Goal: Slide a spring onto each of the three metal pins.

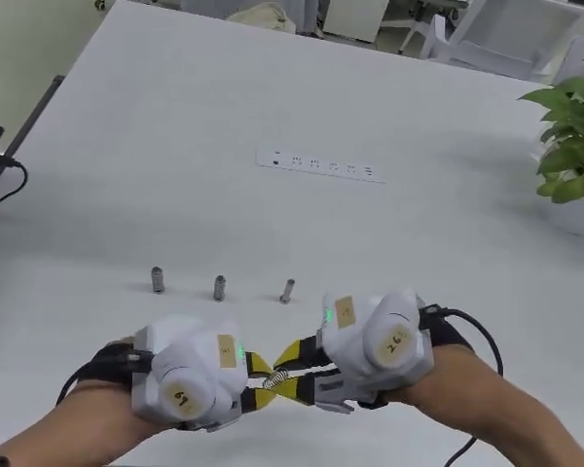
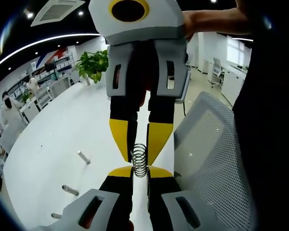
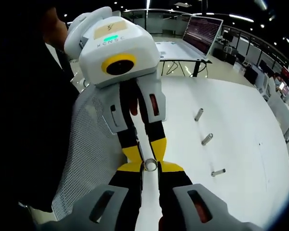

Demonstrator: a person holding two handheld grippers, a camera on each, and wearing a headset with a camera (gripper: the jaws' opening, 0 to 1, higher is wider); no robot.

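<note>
A small metal spring point(image 1: 282, 374) hangs above the white table's point(image 1: 389, 243) front edge, between my two grippers, which face each other tip to tip. My left gripper point(image 1: 263, 379) is shut on one end of the spring point(image 2: 139, 160). The right gripper point(image 1: 294, 370) is shut on the other end, where the spring point(image 3: 151, 165) shows as a ring between its yellow tips. Three short metal pins point(image 1: 158, 280) point(image 1: 219, 287) point(image 1: 287, 291) lie in a row just beyond the grippers, all bare. The pins also appear in the left gripper view point(image 2: 83, 157) and the right gripper view point(image 3: 207, 139).
A white power strip point(image 1: 318, 165) lies mid-table beyond the pins. A potted plant point(image 1: 572, 136) stands at the right edge. A black cable point(image 1: 0, 185) runs off the left side. A mesh chair point(image 2: 216, 159) is beside the table's near edge.
</note>
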